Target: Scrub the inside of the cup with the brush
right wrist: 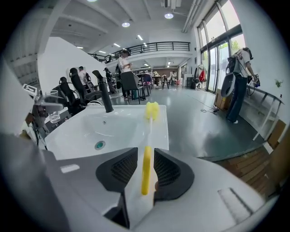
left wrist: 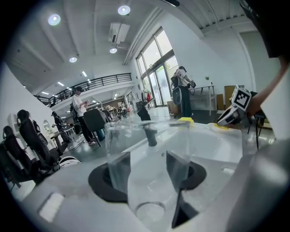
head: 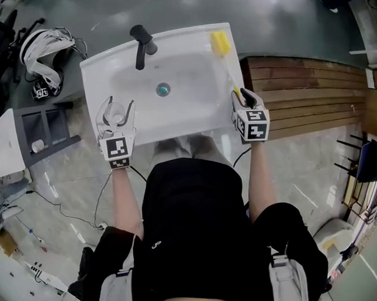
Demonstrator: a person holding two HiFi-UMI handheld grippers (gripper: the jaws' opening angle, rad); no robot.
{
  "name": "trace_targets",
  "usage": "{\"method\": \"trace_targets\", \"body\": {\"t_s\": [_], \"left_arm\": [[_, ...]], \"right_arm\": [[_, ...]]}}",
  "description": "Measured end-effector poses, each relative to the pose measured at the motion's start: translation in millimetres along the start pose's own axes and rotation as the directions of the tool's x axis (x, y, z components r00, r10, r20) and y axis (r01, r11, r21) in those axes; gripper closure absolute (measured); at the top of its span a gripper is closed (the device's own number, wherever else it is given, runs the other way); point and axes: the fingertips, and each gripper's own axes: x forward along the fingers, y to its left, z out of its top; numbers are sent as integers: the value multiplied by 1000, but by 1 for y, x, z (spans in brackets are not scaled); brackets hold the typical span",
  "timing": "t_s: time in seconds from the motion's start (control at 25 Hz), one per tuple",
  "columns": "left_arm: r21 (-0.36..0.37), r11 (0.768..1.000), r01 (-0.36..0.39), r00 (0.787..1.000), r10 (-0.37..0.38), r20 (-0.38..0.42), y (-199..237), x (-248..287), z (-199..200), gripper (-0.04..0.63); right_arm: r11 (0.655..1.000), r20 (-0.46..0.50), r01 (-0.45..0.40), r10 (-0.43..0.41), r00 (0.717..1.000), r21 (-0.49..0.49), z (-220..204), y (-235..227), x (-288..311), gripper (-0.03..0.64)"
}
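**Head view.** The left hand-held gripper (head: 116, 108) holds the clear cup (head: 114, 116) over the front left corner of the sink (head: 190, 123). The brush (head: 220, 44) lies along the sink's right edge, with its yellow head at the far right corner. The right hand-held gripper (head: 242, 96) is at the handle end, near the front right corner.

**Left gripper view.** The jaws are closed on the cup (left wrist: 149, 181), one pad against each side of its wall. The cup's mouth points away from the camera.

**Right gripper view.** The jaws stand wide apart. The yellow handle of the brush (right wrist: 145, 170) lies between them, with a gap on each side, so it is not gripped.

**Task status.** The cup is secured. The brush is not in hand and is well apart from the cup, so no scrubbing is under way. Whether the inside has already been scrubbed cannot be determined.
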Motion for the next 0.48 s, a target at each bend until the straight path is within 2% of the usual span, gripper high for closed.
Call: {"method": "trace_targets", "body": {"t_s": [0.48], "left_arm": [[11, 999, -47, 998, 47, -30, -26, -19, 0, 327]], "right_arm": [[999, -21, -41, 41, 999, -24, -4, -3, 15, 537]]}}
